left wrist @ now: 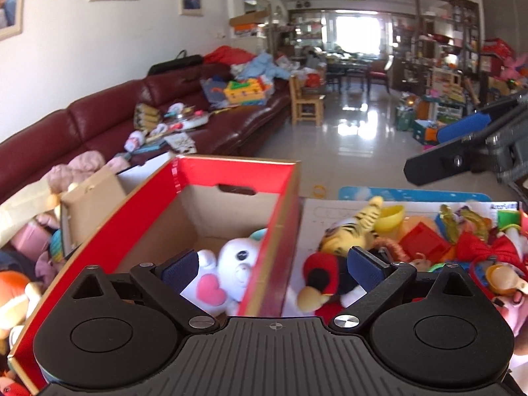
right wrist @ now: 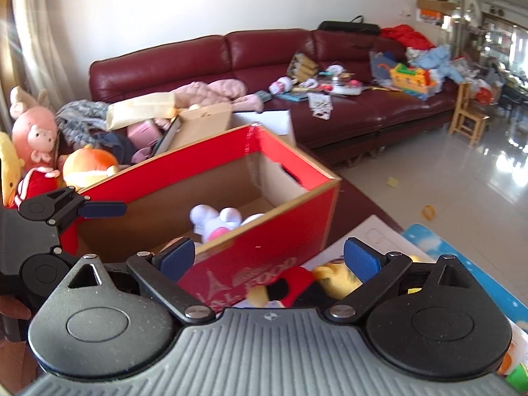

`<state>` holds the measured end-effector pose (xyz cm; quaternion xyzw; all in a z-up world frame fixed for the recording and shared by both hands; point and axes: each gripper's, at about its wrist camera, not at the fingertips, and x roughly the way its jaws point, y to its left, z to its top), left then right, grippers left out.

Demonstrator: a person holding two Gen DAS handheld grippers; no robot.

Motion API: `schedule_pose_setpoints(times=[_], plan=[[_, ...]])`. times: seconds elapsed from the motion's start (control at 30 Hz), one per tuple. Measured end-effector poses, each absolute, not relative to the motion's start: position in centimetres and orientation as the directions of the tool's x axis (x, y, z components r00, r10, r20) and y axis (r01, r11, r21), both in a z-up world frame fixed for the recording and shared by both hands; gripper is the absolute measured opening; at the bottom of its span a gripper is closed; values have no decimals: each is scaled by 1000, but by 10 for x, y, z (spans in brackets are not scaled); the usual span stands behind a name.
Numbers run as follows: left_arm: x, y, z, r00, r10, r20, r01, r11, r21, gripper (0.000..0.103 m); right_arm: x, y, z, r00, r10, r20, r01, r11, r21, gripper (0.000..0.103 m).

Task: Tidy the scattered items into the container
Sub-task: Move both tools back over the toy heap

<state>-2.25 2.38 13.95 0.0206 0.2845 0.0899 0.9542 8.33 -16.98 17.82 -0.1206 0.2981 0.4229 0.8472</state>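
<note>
Both the left gripper (left wrist: 276,265) and right gripper (right wrist: 269,259) hang wide open and empty above the red cardboard box (right wrist: 264,254), where a white plush (left wrist: 227,272) lies against its right wall.

A home living room: maroon sofa (right wrist: 264,66), toys, dining table (left wrist: 346,66) beyond

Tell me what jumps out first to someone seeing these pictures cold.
The big red cardboard box in the middle, open, with a white plush with a pink heart lying inside. Just to its right, a bright heap of toys led by a striped tiger plush. Behind, a dark red sofa strewn with clutter.
</note>
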Motion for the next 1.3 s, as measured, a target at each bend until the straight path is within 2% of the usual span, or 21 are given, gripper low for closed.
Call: schedule_pose_setpoints(times=[0.37,0.57,0.93,1.13,1.3], plan=[[4,-54,121,822,75,-564,22,987,162,102,84,-269,182,586,579,-567,-669,740,64,99],[12,-71,102,795,49,-604,68,983,169,102,92,-315,163,623,527,-578,-557,818,145,100],[25,-81,58,721,38,-692,95,984,153,102,91,-365,90,609,424,-670,-368,900,235,100],[31,-101,38,686,-35,-727,174,978,118,102,73,-400,68,615,348,-708,-273,936,223,100],[36,-137,25,664,-148,-733,313,945,93,102,49,-446,61,638,263,-724,-143,964,224,100]])
